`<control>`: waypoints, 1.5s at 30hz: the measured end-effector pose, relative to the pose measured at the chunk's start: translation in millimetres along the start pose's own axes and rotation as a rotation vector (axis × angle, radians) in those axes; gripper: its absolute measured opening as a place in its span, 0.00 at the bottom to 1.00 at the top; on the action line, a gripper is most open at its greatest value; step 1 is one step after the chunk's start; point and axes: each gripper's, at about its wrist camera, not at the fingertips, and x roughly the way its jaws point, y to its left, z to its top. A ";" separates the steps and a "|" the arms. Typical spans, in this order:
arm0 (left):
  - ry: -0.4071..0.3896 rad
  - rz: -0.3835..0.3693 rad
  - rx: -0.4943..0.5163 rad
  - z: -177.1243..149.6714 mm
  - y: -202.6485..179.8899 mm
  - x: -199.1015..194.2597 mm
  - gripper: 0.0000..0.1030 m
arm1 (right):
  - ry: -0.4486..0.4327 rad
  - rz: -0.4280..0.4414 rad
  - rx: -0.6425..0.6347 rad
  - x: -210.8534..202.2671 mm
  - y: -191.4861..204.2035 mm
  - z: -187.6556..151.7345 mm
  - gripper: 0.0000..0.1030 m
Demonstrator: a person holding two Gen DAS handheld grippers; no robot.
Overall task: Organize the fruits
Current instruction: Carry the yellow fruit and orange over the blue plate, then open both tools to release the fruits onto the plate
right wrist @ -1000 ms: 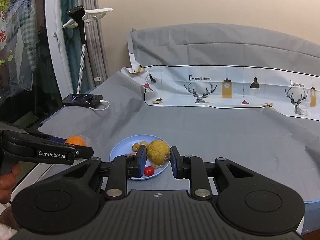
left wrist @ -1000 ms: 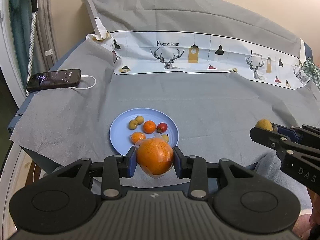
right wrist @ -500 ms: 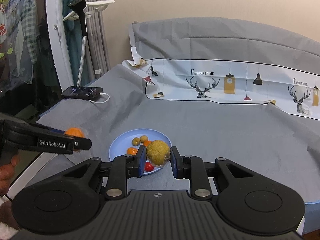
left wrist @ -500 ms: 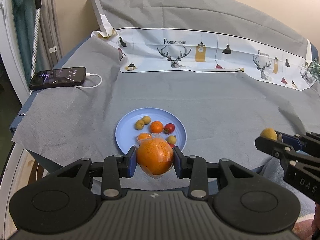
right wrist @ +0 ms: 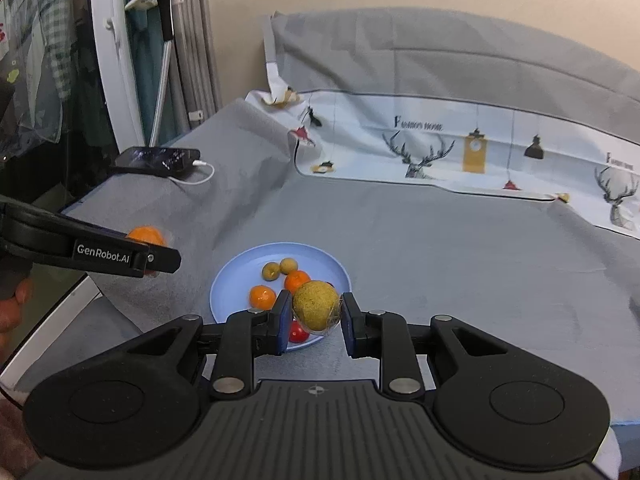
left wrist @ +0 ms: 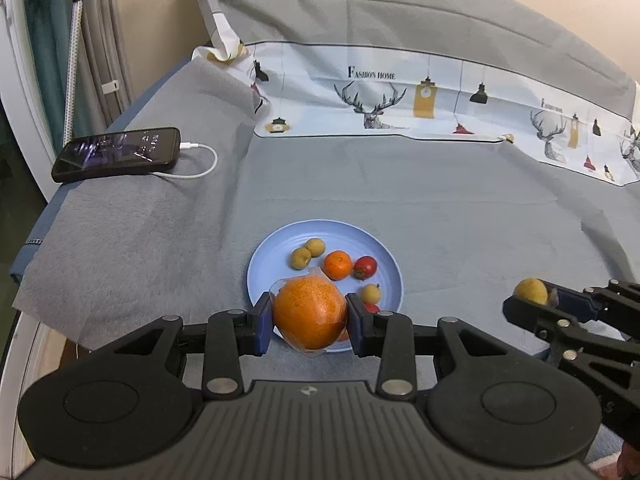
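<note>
My left gripper (left wrist: 309, 318) is shut on a large orange in clear wrap (left wrist: 309, 310) and holds it over the near rim of the blue plate (left wrist: 264, 264). My right gripper (right wrist: 315, 316) is shut on a yellow-green round fruit in clear wrap (right wrist: 316, 305), above the plate's near edge (right wrist: 224, 280). On the plate lie two small tan fruits (left wrist: 307, 253), a small mandarin (left wrist: 337, 265), a red cherry tomato (left wrist: 365, 267) and another tan fruit (left wrist: 370, 293). A second mandarin (right wrist: 262, 296) shows in the right wrist view. The right gripper also shows at the right of the left wrist view (left wrist: 532, 300).
A black phone (left wrist: 116, 154) on a white charging cable (left wrist: 200, 164) lies at the far left of the grey cloth. A printed deer-pattern cloth (left wrist: 420, 108) lies along the back. The table's front edge is just under the grippers. A white frame and stand (right wrist: 160, 40) stand at left.
Both grippers have moved forward toward the plate while still holding their fruits; the plate looks nearer and sits more centred under them.
</note>
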 end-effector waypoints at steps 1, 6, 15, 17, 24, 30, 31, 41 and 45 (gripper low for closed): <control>0.008 0.003 -0.001 2.8 1.4 6.0 0.40 | 0.009 0.005 -0.003 7.0 0.7 1.8 0.26; 0.068 0.014 0.000 12.6 5.2 38.6 0.40 | 0.055 0.038 -0.009 46.4 3.7 11.4 0.26; 0.135 0.021 0.020 28.7 12.5 108.4 0.40 | 0.155 0.068 -0.018 126.8 4.6 17.1 0.26; 0.146 0.024 0.027 31.5 13.2 122.6 0.40 | 0.180 0.066 -0.018 142.6 2.8 15.4 0.26; 0.142 0.006 0.042 43.4 14.0 151.5 0.64 | 0.237 0.068 -0.026 187.8 -1.9 12.9 0.26; 0.046 0.029 0.077 52.6 6.1 133.5 1.00 | 0.259 0.043 -0.016 203.0 -4.8 18.8 0.72; 0.053 0.031 0.075 51.0 4.8 130.7 1.00 | 0.252 0.034 -0.014 197.5 -6.2 19.3 0.76; 0.069 0.016 0.037 19.1 -3.3 70.2 1.00 | 0.210 -0.059 -0.037 114.2 -7.3 0.1 0.93; 0.055 0.024 0.057 6.1 -10.9 47.6 1.00 | 0.199 -0.067 -0.042 89.8 -1.3 -7.8 0.95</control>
